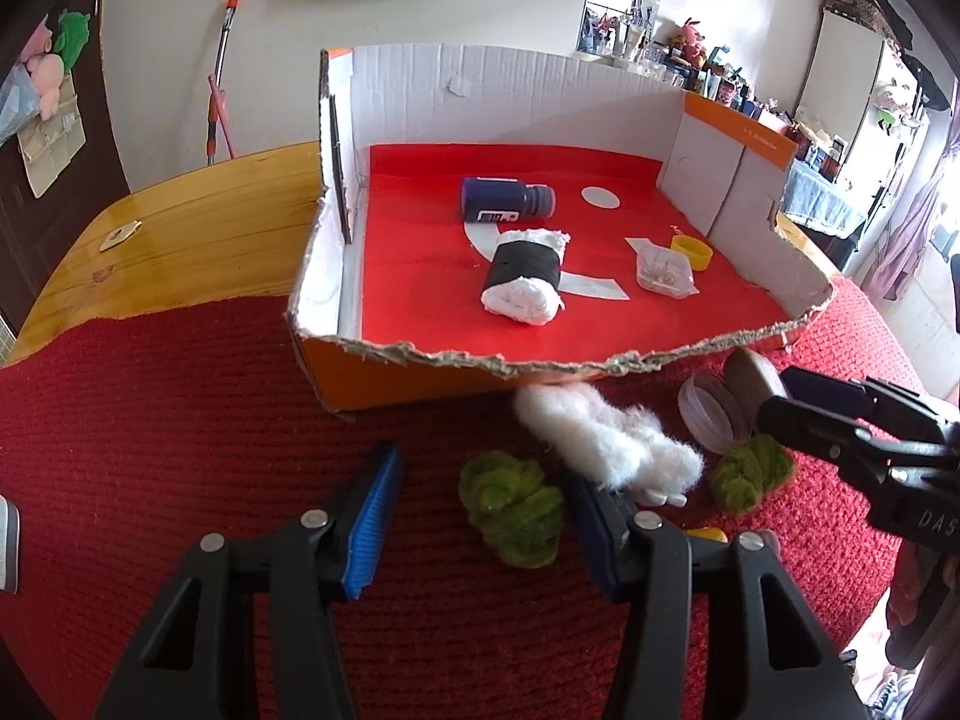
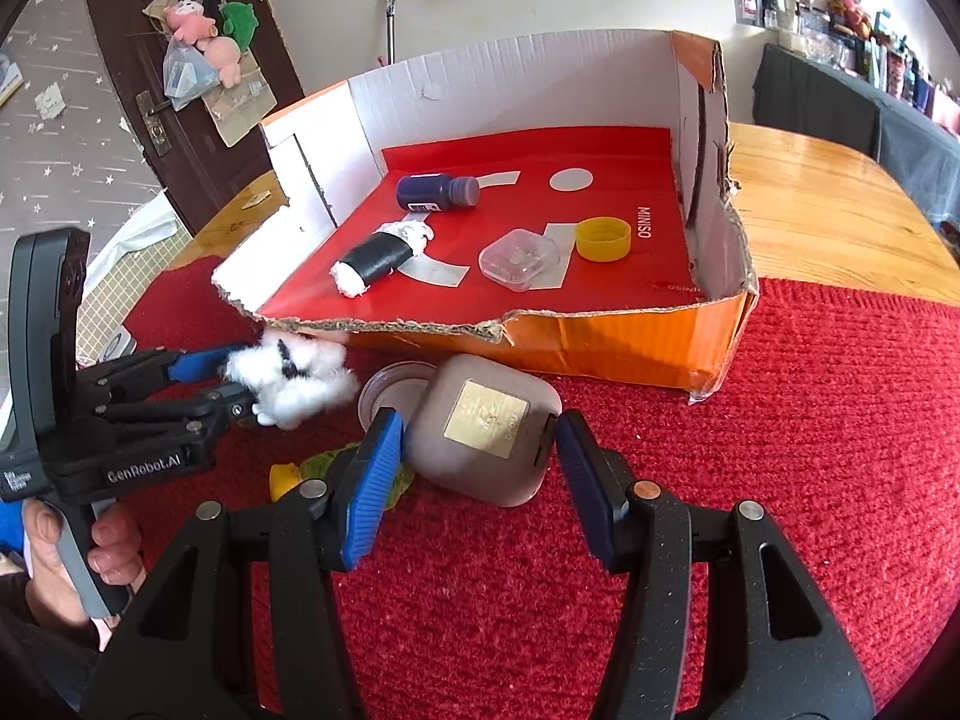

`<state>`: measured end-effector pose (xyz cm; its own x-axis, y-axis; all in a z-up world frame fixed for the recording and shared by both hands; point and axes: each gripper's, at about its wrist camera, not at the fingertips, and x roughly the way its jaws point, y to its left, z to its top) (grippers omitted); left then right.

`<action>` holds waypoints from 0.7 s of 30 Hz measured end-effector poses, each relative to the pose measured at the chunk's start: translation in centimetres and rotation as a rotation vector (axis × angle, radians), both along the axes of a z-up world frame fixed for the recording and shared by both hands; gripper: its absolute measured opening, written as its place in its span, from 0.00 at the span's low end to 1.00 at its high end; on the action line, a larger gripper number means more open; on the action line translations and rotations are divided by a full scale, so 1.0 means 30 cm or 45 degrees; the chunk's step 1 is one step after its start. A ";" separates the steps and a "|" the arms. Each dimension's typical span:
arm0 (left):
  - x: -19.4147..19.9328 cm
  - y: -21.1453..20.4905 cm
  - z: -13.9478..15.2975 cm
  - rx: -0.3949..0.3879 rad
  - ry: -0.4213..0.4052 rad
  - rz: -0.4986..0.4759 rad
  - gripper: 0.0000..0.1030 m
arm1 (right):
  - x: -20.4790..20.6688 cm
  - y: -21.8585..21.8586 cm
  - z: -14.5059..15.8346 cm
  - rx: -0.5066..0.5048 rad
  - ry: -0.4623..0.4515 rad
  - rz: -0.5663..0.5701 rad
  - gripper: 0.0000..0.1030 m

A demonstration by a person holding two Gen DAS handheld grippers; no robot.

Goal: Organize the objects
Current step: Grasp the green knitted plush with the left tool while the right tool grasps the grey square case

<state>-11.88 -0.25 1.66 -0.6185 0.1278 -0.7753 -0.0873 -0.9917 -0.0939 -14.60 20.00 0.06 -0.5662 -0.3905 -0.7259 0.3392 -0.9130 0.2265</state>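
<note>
An orange cardboard box (image 1: 420, 381) (image 2: 624, 348) with a red floor stands on the red mat. In it lie a dark blue bottle (image 1: 507, 199), a black-wrapped white roll (image 1: 528, 276), a clear plastic case (image 1: 666, 273) and a yellow cap (image 1: 693, 252). My left gripper (image 1: 480, 510) is open over the mat; a white fluffy toy (image 1: 606, 441) (image 2: 288, 381) lies against its right finger. Green fuzzy pieces (image 1: 510, 507) lie between the fingers. My right gripper (image 2: 474, 468) is open around a taupe compact (image 2: 480, 426) with a gold label.
A clear lid (image 1: 711, 414) (image 2: 390, 390) lies by the compact in front of the box. A second green clump (image 1: 750, 471) and a yellow piece (image 2: 285, 477) lie on the mat. The wooden table (image 2: 828, 210) extends beyond the box.
</note>
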 end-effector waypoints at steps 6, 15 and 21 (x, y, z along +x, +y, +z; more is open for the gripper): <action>0.023 0.021 -0.005 -0.023 0.017 0.015 0.48 | -0.015 0.001 -0.004 -0.029 -0.036 -0.012 0.51; 0.034 0.042 -0.002 0.012 0.017 -0.012 0.25 | -0.021 -0.008 -0.023 -0.022 -0.053 -0.033 0.53; 0.046 0.027 -0.001 0.047 0.020 -0.010 0.23 | 0.003 -0.004 -0.020 -0.021 -0.045 -0.006 0.52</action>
<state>-10.50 0.57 1.64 -0.6293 0.1613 -0.7602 -0.0969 -0.9869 -0.1293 -14.52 19.89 -0.55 -0.5424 -0.4002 -0.7387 0.3268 -0.9105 0.2534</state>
